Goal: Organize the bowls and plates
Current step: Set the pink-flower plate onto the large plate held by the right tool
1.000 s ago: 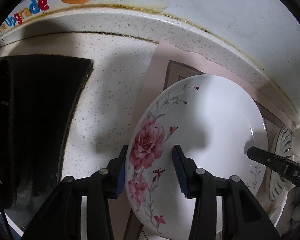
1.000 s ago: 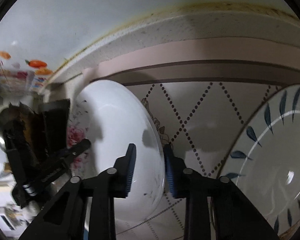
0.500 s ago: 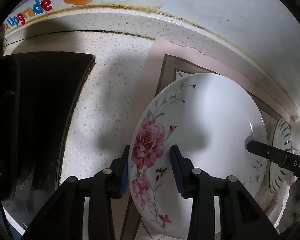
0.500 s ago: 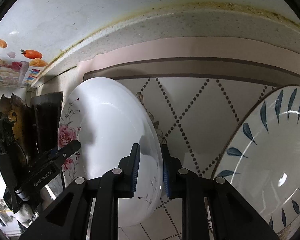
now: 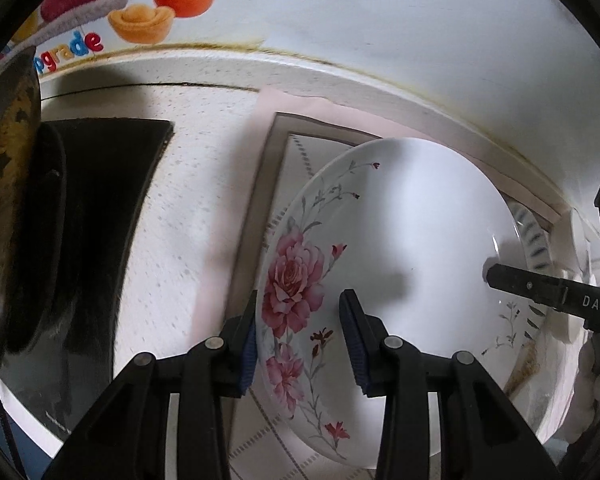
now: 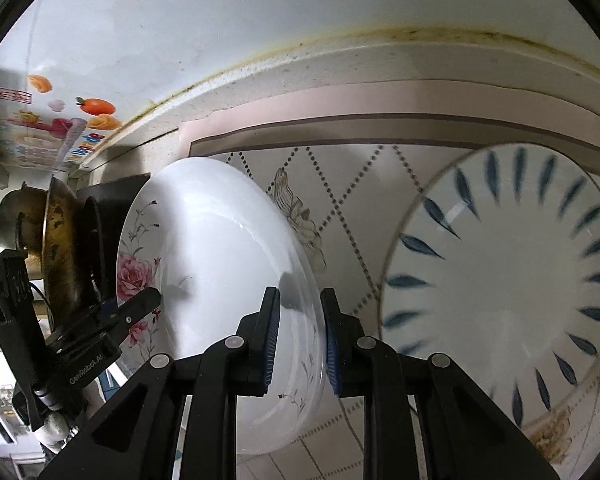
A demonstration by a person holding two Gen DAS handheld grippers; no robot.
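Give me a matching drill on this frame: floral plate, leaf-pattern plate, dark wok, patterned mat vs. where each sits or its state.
Things:
1. floral plate
2. leaf-pattern plate
3. dark wok
4. patterned mat

Places/states:
A. far left, beyond the left gripper
B. flat on the counter, under the plates
C. rim between both grippers' fingers, tilted
D. right of the right gripper, ungripped

Pairs: 1-C, 2-D, 3-A, 4-B
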